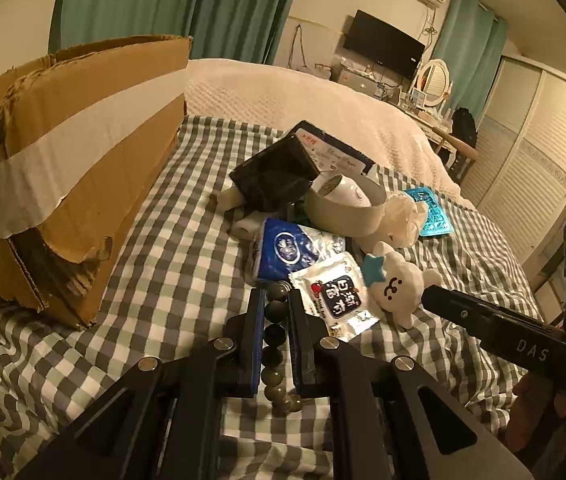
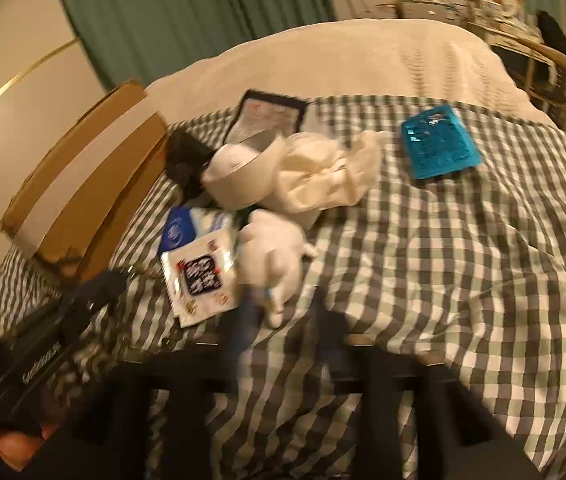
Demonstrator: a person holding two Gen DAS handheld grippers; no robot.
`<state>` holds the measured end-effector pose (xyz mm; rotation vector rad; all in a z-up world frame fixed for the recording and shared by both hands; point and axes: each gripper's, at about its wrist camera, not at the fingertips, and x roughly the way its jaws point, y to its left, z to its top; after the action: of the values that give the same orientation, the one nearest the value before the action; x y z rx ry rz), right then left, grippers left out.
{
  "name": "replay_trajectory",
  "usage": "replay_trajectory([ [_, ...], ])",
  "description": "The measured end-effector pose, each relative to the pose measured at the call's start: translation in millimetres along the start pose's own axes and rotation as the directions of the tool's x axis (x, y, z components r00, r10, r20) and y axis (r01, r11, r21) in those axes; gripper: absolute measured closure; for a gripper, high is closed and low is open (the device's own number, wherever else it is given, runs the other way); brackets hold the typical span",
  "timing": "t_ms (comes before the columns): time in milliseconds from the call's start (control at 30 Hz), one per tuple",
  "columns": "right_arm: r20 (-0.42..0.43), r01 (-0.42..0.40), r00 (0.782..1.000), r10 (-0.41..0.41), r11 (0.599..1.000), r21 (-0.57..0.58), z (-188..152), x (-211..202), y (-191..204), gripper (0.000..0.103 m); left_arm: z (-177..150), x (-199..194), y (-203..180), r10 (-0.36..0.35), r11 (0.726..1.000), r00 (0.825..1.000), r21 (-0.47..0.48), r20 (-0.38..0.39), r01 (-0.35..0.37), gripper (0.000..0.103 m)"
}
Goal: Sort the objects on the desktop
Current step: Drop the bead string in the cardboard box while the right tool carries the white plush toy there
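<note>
Cardboard box (image 1: pixel 71 176) at far left on the checked bedcover (image 1: pixel 171 216), flaps torn, a pale tape band across its side. Left gripper (image 1: pixel 277 300) low at centre, jaws narrowed to a slim gap with a string of dark beads (image 1: pixel 275 356) running between them; pads look to press the beads, so it appears to grip the strand, which trails down onto the cover. Just beyond the fingertips, a white snack packet (image 1: pixel 337 296) with dark lettering, partly overlying a blue-and-white tissue pack (image 1: pixel 287 248). Behind these, a black box (image 1: pixel 275 172) tilted against a flat dark-edged package (image 1: pixel 335 152), then a wide tape roll (image 1: pixel 347 212) with a small white device resting in it. Right of the packet, a white plush toy (image 1: pixel 395 280) with a blue star, touching it. Further right, a blue blister pack (image 1: pixel 431 212) lying apart. Right gripper (image 2: pixel 279 292) heavily motion-blurred in its own view, fingers near the plush; how far open cannot be told.
</note>
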<state>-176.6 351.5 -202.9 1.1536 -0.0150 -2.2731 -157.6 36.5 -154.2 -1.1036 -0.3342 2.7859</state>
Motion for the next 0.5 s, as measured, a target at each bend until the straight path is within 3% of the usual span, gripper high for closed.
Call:
replay_trajectory([
  [267, -0.041, -0.035, 0.999, 0.036, 0.999, 0.002, 14, 36, 7, 0.048, 0, 19, 5, -0.017, 0.999, 0.999, -0.031, -0.038, 0.016, 0.092],
  [333, -0.059, -0.022, 0.998, 0.022, 1.000, -0.008, 16, 46, 10, 0.065, 0, 20, 4, -0.015, 0.999, 0.999, -0.029, -0.036, 0.014, 0.092],
  [500, -0.036, 0.021, 0.999, -0.022, 0.999, -0.027, 10, 32, 11, 0.065, 5, 7, 1, -0.014, 1.000, 1.000, -0.016, -0.001, 0.014, 0.092],
])
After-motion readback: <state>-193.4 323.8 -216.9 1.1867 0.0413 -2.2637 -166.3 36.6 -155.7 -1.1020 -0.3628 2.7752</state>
